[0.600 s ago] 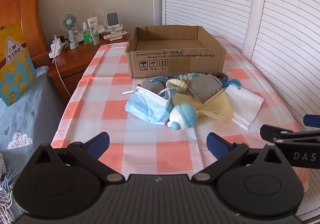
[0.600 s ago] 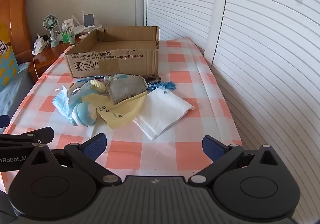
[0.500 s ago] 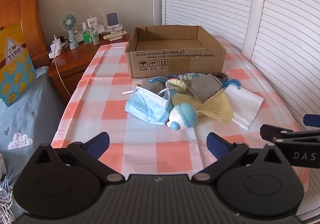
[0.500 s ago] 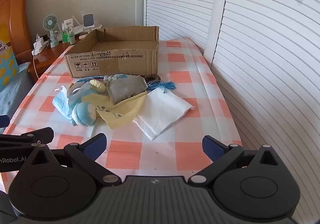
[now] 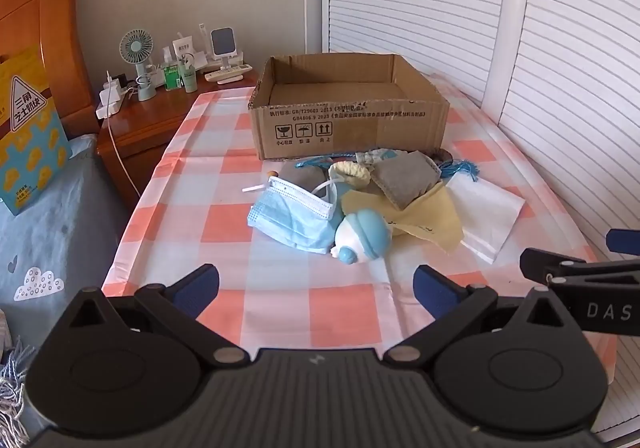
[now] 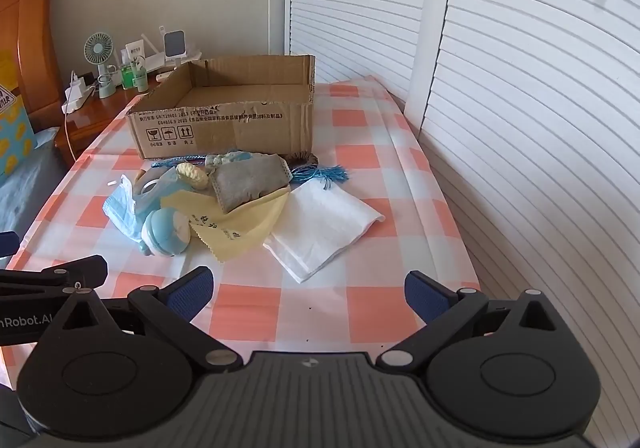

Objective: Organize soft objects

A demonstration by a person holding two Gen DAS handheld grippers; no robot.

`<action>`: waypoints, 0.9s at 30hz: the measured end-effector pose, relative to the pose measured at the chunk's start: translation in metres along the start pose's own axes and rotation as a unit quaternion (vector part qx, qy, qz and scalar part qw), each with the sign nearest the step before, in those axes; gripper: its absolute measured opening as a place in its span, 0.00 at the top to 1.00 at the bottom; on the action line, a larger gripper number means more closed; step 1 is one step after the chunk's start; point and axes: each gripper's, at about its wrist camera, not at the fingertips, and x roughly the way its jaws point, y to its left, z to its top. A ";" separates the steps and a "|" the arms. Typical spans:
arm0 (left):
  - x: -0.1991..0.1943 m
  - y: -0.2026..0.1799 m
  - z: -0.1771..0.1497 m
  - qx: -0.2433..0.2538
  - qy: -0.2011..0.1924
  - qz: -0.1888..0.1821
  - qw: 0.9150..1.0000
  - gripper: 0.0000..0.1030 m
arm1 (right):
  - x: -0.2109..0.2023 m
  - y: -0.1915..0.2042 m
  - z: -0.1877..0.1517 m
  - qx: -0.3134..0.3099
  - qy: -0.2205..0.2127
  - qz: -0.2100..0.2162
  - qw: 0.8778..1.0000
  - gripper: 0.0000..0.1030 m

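A pile of soft things lies on the checked tablecloth (image 5: 224, 215) in front of an open, empty cardboard box (image 5: 348, 123) (image 6: 224, 127): a blue face mask (image 5: 288, 213), a blue-and-white plush toy (image 5: 362, 242) (image 6: 166, 234), a yellow cloth (image 5: 424, 215) (image 6: 236, 226), a grey pouch (image 5: 408, 177) (image 6: 250, 181), a white cloth (image 5: 484, 213) (image 6: 324, 228), a blue tassel (image 6: 324, 175). My left gripper (image 5: 316, 286) is open and empty, near the table's front edge. My right gripper (image 6: 308, 288) is open and empty, to its right.
A wooden nightstand (image 5: 152, 119) with a small fan (image 5: 138, 59) and bottles stands at the back left. A bed with blue bedding (image 5: 48, 240) lies along the left. White louvred doors (image 6: 520, 107) run along the right side.
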 end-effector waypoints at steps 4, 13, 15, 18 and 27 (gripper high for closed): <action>0.000 -0.001 0.001 0.000 -0.001 0.000 1.000 0.01 | 0.001 0.002 0.001 0.000 0.000 0.000 1.000 0.00; 0.000 -0.001 0.002 0.000 -0.003 0.000 1.000 0.01 | -0.001 0.001 0.002 0.000 -0.002 -0.002 1.000 0.00; -0.001 -0.001 0.002 0.000 -0.004 0.000 1.000 0.01 | -0.002 0.001 0.002 0.001 -0.003 -0.002 1.000 0.00; -0.001 -0.002 0.002 -0.001 -0.004 0.000 1.000 0.01 | -0.002 0.001 0.003 0.001 -0.003 -0.002 1.000 0.00; -0.003 -0.001 0.003 -0.001 -0.006 0.000 1.000 0.01 | -0.003 0.001 0.003 0.001 -0.003 -0.002 1.000 0.00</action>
